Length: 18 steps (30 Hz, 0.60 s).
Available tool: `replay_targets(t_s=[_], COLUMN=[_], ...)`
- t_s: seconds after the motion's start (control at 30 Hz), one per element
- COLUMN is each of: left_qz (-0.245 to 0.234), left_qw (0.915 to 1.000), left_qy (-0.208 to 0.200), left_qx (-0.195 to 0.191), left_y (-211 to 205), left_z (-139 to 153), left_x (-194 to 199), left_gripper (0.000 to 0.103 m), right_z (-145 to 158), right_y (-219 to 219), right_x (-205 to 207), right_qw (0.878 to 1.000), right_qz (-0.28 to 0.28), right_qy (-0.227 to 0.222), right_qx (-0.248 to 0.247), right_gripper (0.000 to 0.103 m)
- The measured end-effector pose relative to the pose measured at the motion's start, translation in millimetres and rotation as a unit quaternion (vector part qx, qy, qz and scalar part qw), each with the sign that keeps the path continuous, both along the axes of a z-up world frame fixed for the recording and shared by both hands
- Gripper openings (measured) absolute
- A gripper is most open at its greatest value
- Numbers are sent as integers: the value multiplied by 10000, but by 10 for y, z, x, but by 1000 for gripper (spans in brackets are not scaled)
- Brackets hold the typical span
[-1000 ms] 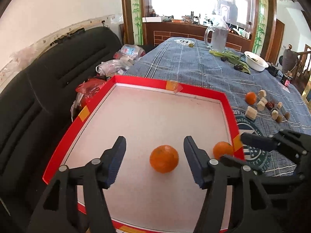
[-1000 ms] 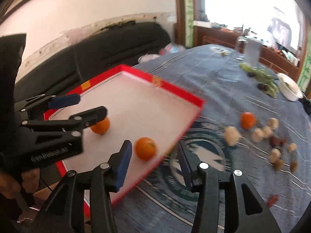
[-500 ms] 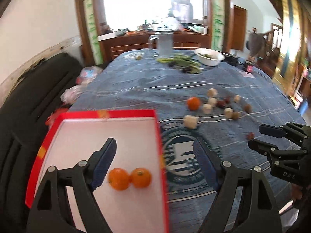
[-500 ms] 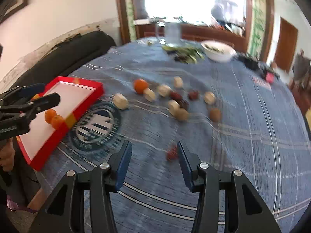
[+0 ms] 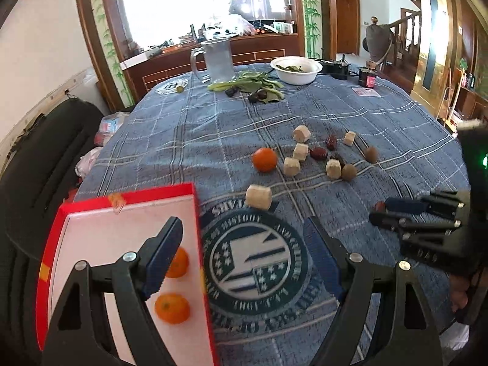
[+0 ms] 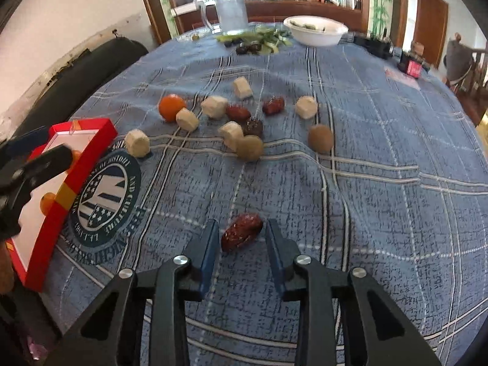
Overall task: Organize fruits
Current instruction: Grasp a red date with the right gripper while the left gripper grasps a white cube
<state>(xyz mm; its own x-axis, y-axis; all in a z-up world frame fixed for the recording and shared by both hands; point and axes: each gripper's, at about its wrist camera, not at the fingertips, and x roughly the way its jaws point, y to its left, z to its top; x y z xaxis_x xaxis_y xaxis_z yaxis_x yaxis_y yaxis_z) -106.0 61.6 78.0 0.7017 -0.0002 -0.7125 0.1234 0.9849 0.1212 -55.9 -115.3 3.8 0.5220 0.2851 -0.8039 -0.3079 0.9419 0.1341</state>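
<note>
On tablecloth (image 6: 366, 183), one date (image 6: 241, 232) between parted right gripper (image 6: 242, 245), two oranges (image 5: 172, 308) in tray (image 5: 48, 244), left gripper (image 5: 244, 256) open.

Blue plaid tablecloth (image 5: 381, 116) covers the round table, with a round green-and-white emblem (image 5: 256, 262) printed at the near edge. At the far edge stand a clear glass pitcher (image 5: 216, 59) and a white bowl (image 5: 296, 68), green leafy stalks (image 5: 250, 82) between them. Small dark can (image 5: 367, 79) sits far right. Black sofa (image 5: 39, 158) runs along the left side.
</note>
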Motion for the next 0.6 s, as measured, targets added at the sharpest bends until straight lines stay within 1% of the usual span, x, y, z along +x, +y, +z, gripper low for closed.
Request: replay_targets(t_s=[0.07, 0.13, 0.2, 0.23, 0.37, 0.43, 0.5, 0.6], left_qz=[-9, -43, 0, 19, -6, 3, -8, -39], left_qw=[10000, 9997, 9996, 9995, 9987, 9984, 9974, 9961], left_qy=[74, 185, 268, 313, 503, 570, 717, 871], left_qx=[-34, -146, -109, -91, -110, -32, 84, 134], left_y=[-8, -16, -31, -36, -82, -113, -163, -189], left_z=[-12, -28, -56, -72, -159, -199, -272, -358], left_x=[90, 227, 349, 403, 598, 667, 741, 799], left_gripper=[82, 82, 82, 82, 82, 82, 82, 82], right_z=[0, -2, -5, -8, -10, -13, -9, -6], right_y=[-4, -25, -51, -68, -200, -239, -236, -243], right_x=[-19, -26, -19, -12, 59, 72, 70, 61], right_qw=[10000, 10000, 9998, 9997, 9967, 9951, 9945, 9939], right_qz=[8, 7, 41, 51, 76, 71, 70, 72], right_qy=[-47, -85, -133, -123, 63, 119, 143, 161], right_qx=[-53, 17, 109, 188, 800, 975, 1033, 1093], right_gripper=[26, 25, 25, 25, 25, 25, 25, 25])
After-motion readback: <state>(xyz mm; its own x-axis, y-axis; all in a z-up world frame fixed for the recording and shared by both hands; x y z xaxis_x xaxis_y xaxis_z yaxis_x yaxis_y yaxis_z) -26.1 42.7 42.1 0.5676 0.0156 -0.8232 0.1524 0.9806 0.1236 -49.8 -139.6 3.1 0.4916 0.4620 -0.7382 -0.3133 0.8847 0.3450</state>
